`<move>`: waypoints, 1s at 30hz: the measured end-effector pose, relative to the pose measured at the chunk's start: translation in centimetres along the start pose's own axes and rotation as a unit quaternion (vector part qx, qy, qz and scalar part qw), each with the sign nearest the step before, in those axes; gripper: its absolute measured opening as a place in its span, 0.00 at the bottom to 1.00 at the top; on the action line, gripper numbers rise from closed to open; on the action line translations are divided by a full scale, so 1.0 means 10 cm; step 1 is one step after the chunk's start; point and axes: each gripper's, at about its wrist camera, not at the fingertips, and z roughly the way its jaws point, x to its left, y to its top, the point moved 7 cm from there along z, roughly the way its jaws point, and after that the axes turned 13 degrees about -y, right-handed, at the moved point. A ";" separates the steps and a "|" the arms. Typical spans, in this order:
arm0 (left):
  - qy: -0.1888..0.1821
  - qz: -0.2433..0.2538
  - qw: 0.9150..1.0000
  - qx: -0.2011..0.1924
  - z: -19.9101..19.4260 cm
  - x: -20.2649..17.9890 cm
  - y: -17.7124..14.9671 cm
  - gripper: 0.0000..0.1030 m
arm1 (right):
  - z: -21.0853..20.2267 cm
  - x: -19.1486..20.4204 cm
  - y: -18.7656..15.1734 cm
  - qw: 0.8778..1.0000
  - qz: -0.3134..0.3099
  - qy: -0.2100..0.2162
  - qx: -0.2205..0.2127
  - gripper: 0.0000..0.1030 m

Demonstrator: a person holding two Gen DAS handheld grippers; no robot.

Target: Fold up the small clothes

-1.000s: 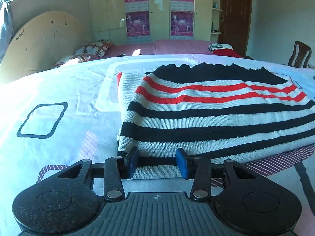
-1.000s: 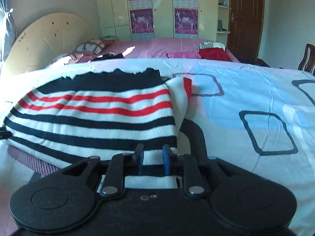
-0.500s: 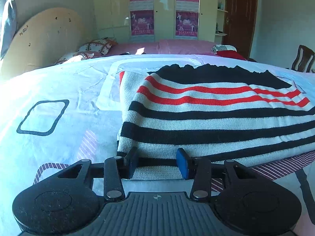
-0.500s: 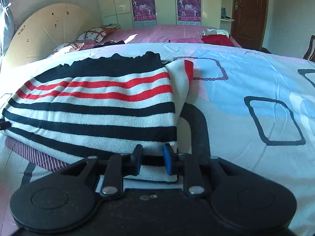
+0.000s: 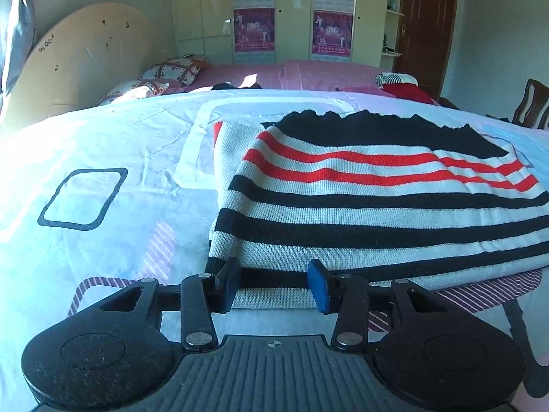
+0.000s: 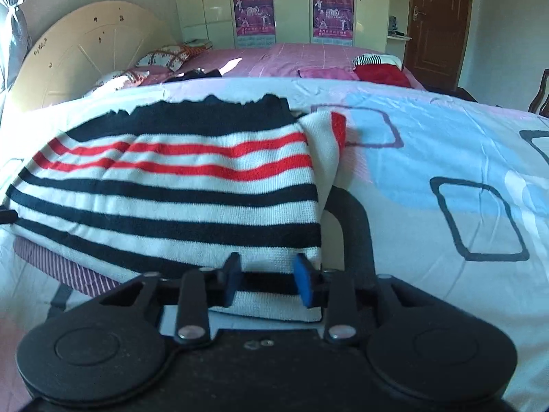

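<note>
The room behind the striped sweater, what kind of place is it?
Most likely a home bedroom. The striped sweater lies on a printed bedsheet; behind it stand a pink-covered bed with pillows and a tall wardrobe.

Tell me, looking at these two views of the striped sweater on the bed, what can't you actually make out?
- Striped sweater: left wrist view, its right side runs off the picture's edge.
- Sweater's near hem: both views, partly covered by the left gripper and right gripper; whether the pads pinch it is unclear.
- Posters: print too small.
- Red bundle: too far to identify.
- Bedsheet: hidden under the sweater.
</note>
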 end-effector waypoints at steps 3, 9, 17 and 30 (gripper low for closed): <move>0.001 -0.029 0.999 -0.022 -0.25 0.05 -0.05 0.55 | -0.15 -0.05 0.08 1.000 0.021 0.013 -0.019 0.16; -0.131 -0.209 0.968 -0.051 -0.38 0.16 -0.31 0.59 | -0.26 0.10 0.20 0.998 0.035 0.026 -0.048 0.12; -0.188 -0.391 0.896 -0.098 0.00 0.35 -0.62 0.58 | -0.30 0.35 0.17 0.997 0.034 0.044 -0.046 0.13; -0.191 -0.442 0.867 -0.128 0.76 0.54 -0.24 0.15 | -0.13 0.79 0.47 0.995 0.027 0.088 -0.041 0.06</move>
